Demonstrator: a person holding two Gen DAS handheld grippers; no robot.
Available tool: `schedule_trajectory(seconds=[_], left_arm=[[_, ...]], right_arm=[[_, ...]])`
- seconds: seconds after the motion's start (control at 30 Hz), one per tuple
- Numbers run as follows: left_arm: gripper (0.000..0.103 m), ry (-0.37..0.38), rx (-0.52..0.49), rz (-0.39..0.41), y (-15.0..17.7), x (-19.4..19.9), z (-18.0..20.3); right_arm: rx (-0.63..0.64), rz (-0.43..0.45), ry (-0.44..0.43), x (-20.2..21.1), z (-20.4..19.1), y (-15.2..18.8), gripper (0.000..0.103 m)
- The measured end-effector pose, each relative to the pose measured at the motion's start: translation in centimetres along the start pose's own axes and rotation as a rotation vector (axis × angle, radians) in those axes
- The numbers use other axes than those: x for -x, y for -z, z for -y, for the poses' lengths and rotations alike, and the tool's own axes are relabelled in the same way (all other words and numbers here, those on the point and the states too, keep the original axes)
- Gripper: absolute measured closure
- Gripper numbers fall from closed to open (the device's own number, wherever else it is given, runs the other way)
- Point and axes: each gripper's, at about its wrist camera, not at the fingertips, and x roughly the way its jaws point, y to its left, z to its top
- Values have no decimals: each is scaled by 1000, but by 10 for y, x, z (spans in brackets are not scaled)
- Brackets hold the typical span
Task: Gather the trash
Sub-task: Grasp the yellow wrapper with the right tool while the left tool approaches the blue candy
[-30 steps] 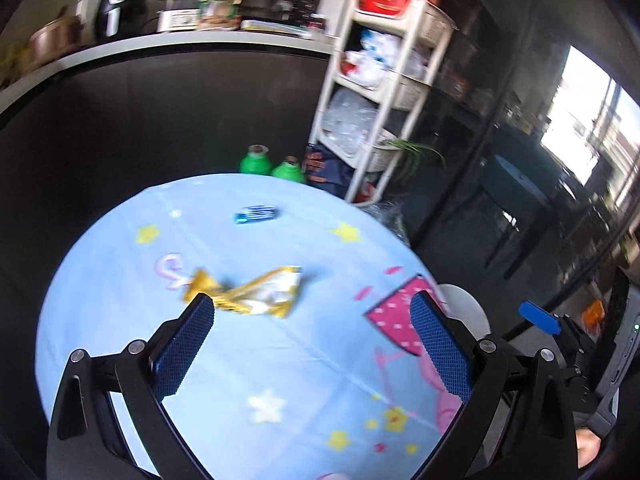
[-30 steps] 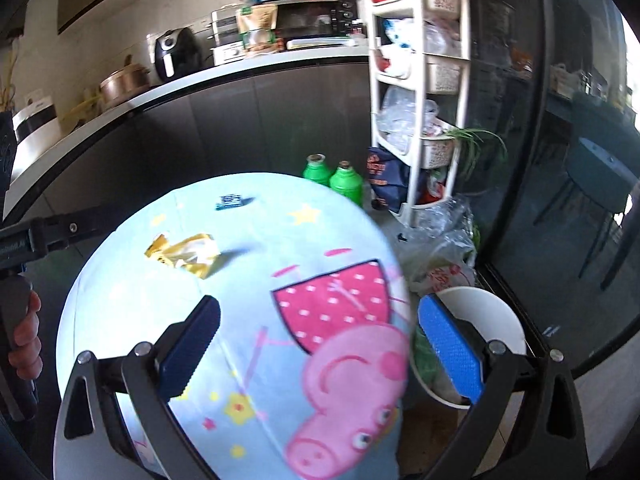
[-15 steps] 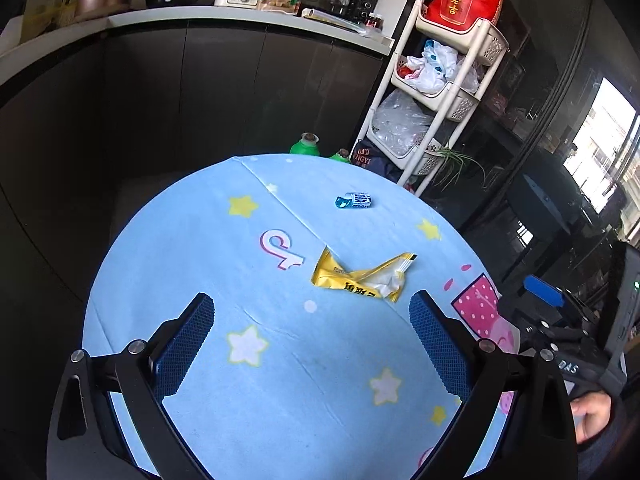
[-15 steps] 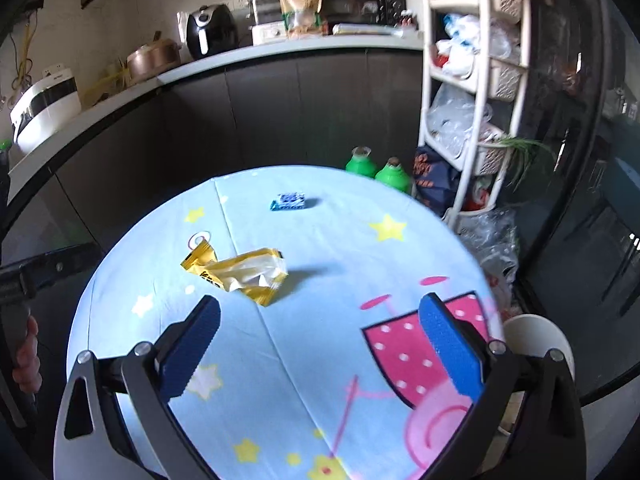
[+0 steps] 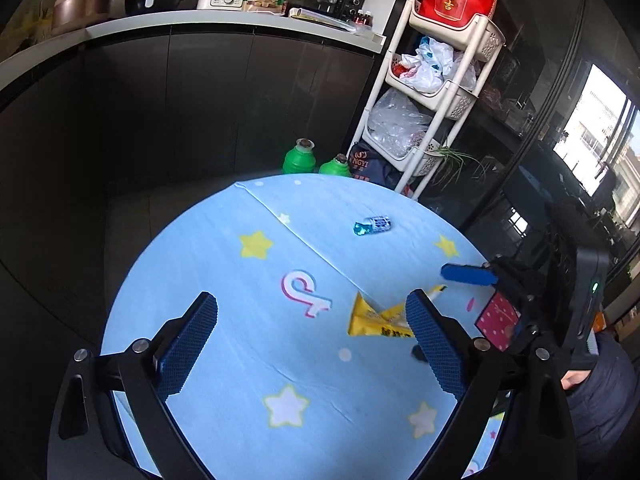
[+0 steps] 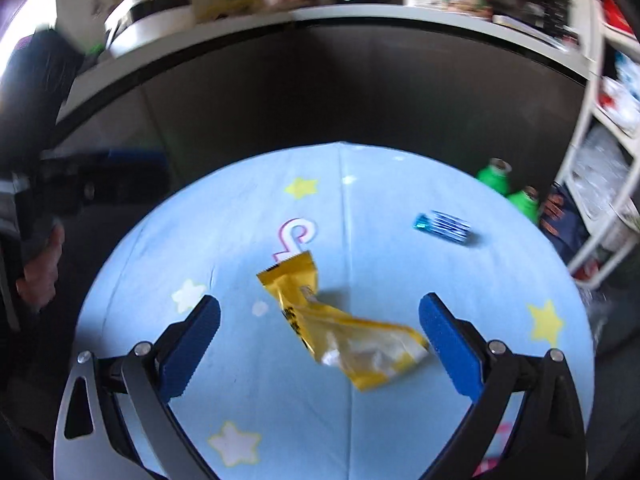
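Note:
A crumpled yellow snack wrapper (image 6: 340, 324) lies on the round table with a light blue cartoon cloth (image 6: 360, 200). My right gripper (image 6: 320, 334) is open just above the cloth, and the wrapper sits between its blue pads, closer to the right one. A small blue wrapper (image 6: 442, 227) lies further off to the right. In the left wrist view the yellow wrapper (image 5: 376, 318) is partly behind my right finger, and the blue wrapper (image 5: 373, 225) lies beyond it. My left gripper (image 5: 312, 328) is open over the cloth and holds nothing. The right gripper's blue fingertip (image 5: 468, 274) shows beside the wrapper.
Two green bottles (image 5: 300, 158) stand on the floor behind the table. A white tiered rack (image 5: 432, 96) with plastic bags stands at the right. A dark counter (image 5: 200, 20) with kitchen appliances runs along the back. A person's hand (image 6: 40, 268) holds the left gripper's handle.
The right gripper has swung left and down until the yellow wrapper lies between its fingers. The left gripper has shifted left, so the wrapper now sits by its right finger.

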Motion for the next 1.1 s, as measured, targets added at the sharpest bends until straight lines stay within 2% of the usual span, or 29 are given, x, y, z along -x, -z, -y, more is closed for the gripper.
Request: schedule_trajectory(seconds=[0.13, 0.17, 0.2, 0.23, 0.27, 0.33, 0.37, 0.4, 0.53, 0.57, 0.63, 0.73, 0.77, 0.8, 0.87, 0.9, 0.93, 0.97, 1.0, 1.1], left_arm=[[12, 0, 14, -10, -8, -12, -8], [12, -1, 14, -12, -10, -16, -9], [12, -1, 13, -13, -11, -19, -9], [12, -1, 13, -16, -13, -23, -9], [12, 3, 12, -19, -14, -27, -9], [12, 11, 5, -26, -17, -36, -6], [12, 15, -2, -29, -18, -41, -4], [13, 18, -9, -31, -19, -44, -2], [14, 29, -25, -43, -23, -57, 7], [14, 30, -26, -43, -23, -57, 7], [14, 28, -28, -41, -24, -58, 8], [14, 18, -23, -39, -25, -57, 6], [14, 17, -19, -40, -25, -57, 5], [14, 18, -15, -41, -26, -58, 3], [14, 15, -14, -42, -27, -58, 2], [14, 13, -15, -43, -27, -59, 2], [14, 12, -17, -45, -27, -60, 2], [14, 14, -20, -46, -28, -61, 3], [14, 16, -22, -47, -28, -62, 4], [16, 35, -42, -52, -35, -72, 12]], right_arm=[[49, -66, 21, -25, -5, 4, 4], [46, -80, 38, -29, -3, 6, 10], [38, -84, 46, -29, -2, 9, 23], [20, -89, 61, -28, 1, 12, 32], [7, -93, 74, -27, 3, 14, 49], [-23, -79, 76, -20, 8, 20, 64], [-31, -76, 94, -17, 10, 22, 85], [-47, -69, 111, -14, 13, 23, 91], [-80, -37, 88, -6, 22, 24, 91], [-71, -35, 85, -5, 19, 24, 86], [-46, -35, 72, -6, 17, 21, 66], [-11, -48, 52, -14, 12, 15, 57], [4, -52, 53, -16, 12, 15, 45], [30, -54, 71, -20, 9, 14, 42], [76, -70, 134, -30, 6, 13, 42], [83, -82, 153, -34, 5, 13, 46], [88, -89, 168, -35, 6, 13, 55], [87, -94, 181, -35, 8, 13, 76], [73, -91, 181, -33, 10, 13, 86], [14, -63, 195, -14, 21, 15, 92]])
